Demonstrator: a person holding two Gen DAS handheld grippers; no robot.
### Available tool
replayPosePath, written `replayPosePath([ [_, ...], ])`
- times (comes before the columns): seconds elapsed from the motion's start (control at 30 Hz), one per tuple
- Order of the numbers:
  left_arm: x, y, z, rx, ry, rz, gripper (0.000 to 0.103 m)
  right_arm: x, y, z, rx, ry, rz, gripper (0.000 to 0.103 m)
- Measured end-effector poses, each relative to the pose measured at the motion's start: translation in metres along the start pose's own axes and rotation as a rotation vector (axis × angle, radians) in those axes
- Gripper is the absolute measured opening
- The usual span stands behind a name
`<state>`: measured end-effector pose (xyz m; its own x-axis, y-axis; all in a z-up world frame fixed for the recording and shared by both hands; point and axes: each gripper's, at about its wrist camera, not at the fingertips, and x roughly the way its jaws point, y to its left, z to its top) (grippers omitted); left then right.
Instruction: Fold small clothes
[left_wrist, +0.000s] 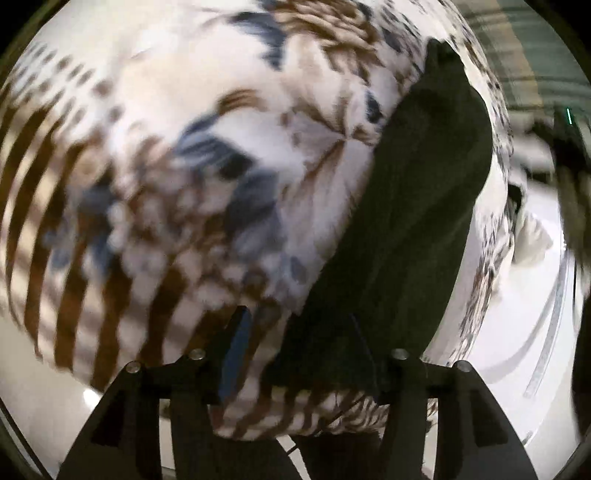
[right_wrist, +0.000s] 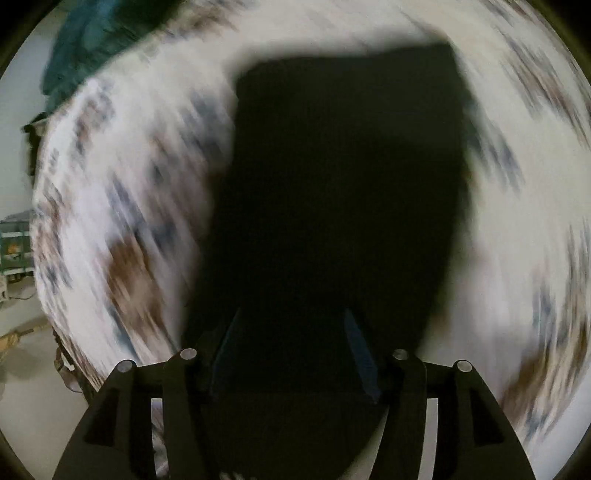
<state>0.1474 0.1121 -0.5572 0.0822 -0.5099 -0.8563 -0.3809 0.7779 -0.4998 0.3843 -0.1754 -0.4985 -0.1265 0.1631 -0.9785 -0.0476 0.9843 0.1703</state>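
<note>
My left gripper's fingers (left_wrist: 236, 354) stand apart, the blue pad of one showing clear on the left while the other is dark against dark cloth. Between them lies the near end of a black garment (left_wrist: 417, 206), and I cannot see either pad pressing on it. The left gripper (left_wrist: 299, 350) points steeply down at it. That black garment runs as a long strip from my fingers up and to the right, lying on a white patterned cloth (left_wrist: 155, 155) printed with brown stripes and blue and brown leaf shapes. The cloth is spread over a white surface (left_wrist: 517, 339), bare at the right of the left wrist view.

My right gripper (right_wrist: 295, 350) also has its fingers (right_wrist: 360, 354) parted, blue pads on either side of the same black garment (right_wrist: 343, 192), which fills the middle of that view as a broad dark panel. The picture is badly blurred, so I cannot tell whether those pads touch it. A teal fabric heap (right_wrist: 99, 40) sits at the upper left edge.
</note>
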Motion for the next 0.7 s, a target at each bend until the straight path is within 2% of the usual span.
replayPosePath([
  [0.1,0.017,-0.014,0.003,0.068,0.031,0.027,0.05,0.038,-0.043,-0.094,0.123,0.131,0.004,0.059],
  [0.2,0.033,-0.028,-0.001,0.133,0.044,0.073,0.047,0.089,-0.07,-0.185,0.231,0.262,0.074,0.059],
  [0.23,0.036,-0.034,-0.004,0.163,0.041,0.081,0.019,0.099,-0.072,-0.202,0.243,0.282,0.098,0.059],
  [0.27,0.039,-0.037,-0.007,0.181,0.051,0.068,0.005,0.112,-0.073,-0.22,0.26,0.298,0.128,0.059],
  [0.3,0.039,-0.042,-0.011,0.198,0.053,0.077,0.005,0.121,-0.073,-0.235,0.277,0.306,0.154,0.058],
  [0.33,0.038,-0.045,-0.012,0.211,0.044,0.087,0.005,0.124,-0.072,-0.243,0.285,0.295,0.172,0.039],
  [0.37,0.034,-0.049,-0.016,0.225,0.04,0.089,0.005,0.124,-0.07,-0.254,0.283,0.259,0.17,0.01],
  [0.43,0.028,-0.052,-0.024,0.237,0.032,0.099,0.005,0.118,-0.069,-0.264,0.274,0.211,0.147,0.008],
  [0.5,0.031,-0.049,-0.03,0.246,0.066,0.108,0.005,0.11,-0.078,-0.275,0.314,0.169,0.127,0.007],
  [0.57,0.037,-0.047,-0.031,0.235,0.116,0.119,0.008,0.115,-0.087,-0.281,0.321,0.186,0.14,0.007],
  [0.63,0.033,-0.055,-0.023,0.207,0.158,0.089,0.012,0.112,-0.091,-0.271,0.334,0.222,0.183,0.011],
  [0.7,0.013,-0.061,-0.01,0.184,0.148,0.061,0.029,0.099,-0.096,-0.256,0.338,0.249,0.218,0.021],
])
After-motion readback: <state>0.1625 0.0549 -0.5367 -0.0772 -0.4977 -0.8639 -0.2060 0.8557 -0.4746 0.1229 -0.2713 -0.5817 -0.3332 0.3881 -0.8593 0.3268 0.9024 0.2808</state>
